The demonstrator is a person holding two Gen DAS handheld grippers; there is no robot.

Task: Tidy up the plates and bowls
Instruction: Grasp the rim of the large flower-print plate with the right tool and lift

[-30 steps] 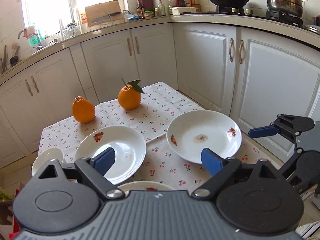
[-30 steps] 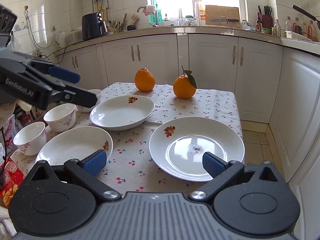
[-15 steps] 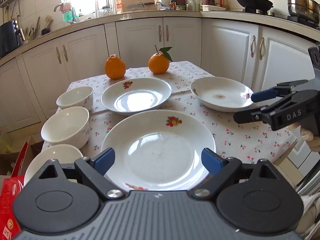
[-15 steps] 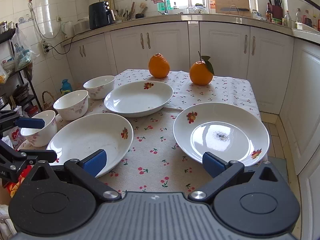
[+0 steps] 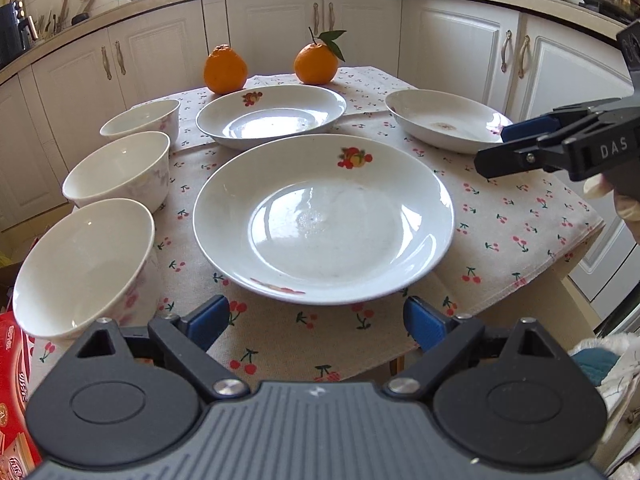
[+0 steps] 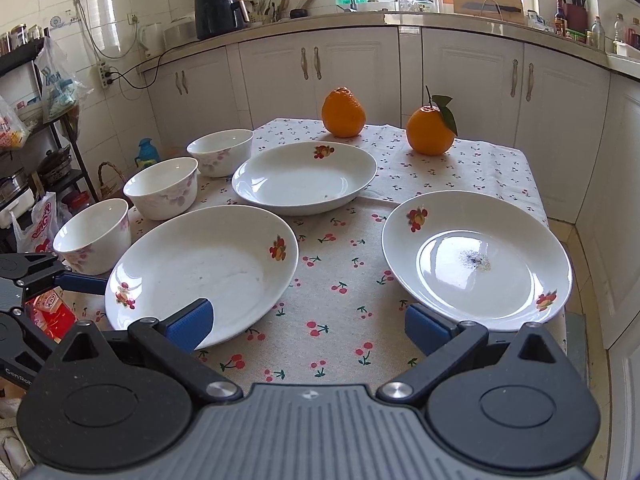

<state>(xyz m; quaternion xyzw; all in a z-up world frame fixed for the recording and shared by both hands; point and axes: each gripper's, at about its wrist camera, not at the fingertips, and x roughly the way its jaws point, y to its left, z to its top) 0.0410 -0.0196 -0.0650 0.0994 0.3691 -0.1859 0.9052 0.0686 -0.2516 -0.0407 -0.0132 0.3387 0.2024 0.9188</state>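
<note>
Plates (image 5: 324, 220) and bowls (image 5: 116, 168), all unstacked

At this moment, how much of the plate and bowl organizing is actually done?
Nothing looks stacked yet. Three plates lie apart on the tablecloth: near-left, back, right. Three bowls stand in a separate row. The left gripper and right gripper are open and empty, the left one before the near-left plate. All the gathering remains.

Left gripper (image 5: 316, 316) angled downward, jaws spread, nothing held; right gripper (image 6: 308, 322) likewise.
</note>
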